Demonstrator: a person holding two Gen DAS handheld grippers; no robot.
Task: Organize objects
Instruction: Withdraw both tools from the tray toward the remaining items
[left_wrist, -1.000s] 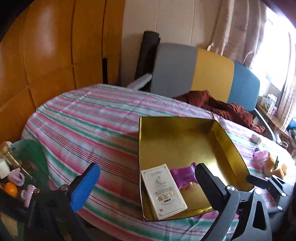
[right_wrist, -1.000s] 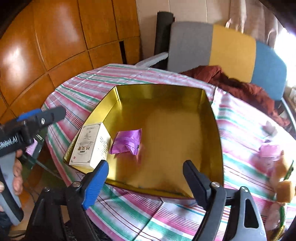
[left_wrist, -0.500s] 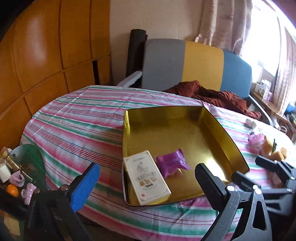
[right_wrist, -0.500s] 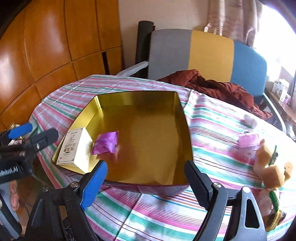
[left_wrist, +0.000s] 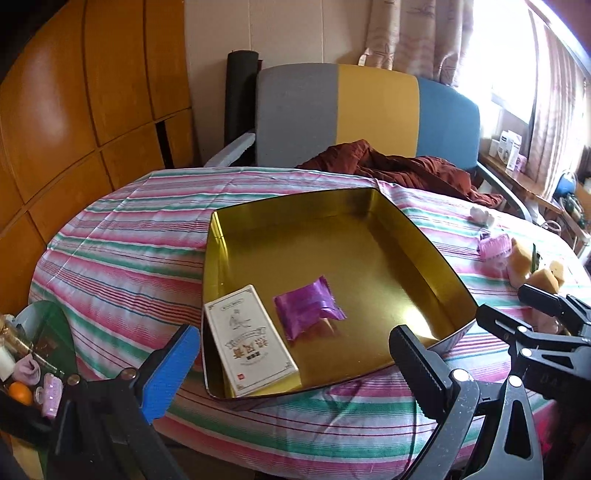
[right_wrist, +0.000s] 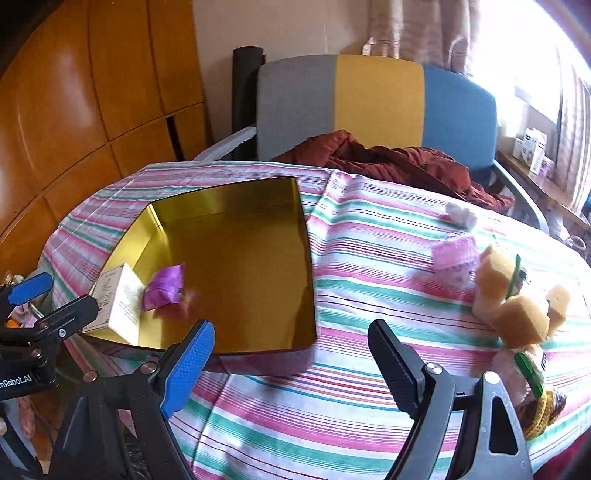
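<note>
A shallow gold tin tray lies on the striped tablecloth. Inside its near-left corner lie a white printed box and a purple foil packet. My left gripper hovers open over the tray's near edge, nothing between its fingers; it also shows at the left of the right wrist view. My right gripper is open and empty above the cloth by the tray's near-right corner, seen from the left wrist too. Tan sponge cubes and a pink pouch lie to its right.
A small white object lies farther back on the cloth. A green-edged packet sits by the sponges near the table's right edge. A rust-red cloth covers the chair behind. A low side table with small items stands at left.
Both views have rolled level and slid across the table. In the right wrist view the tray has shifted left and the sponges have come closer. Both grippers stayed open and empty.
</note>
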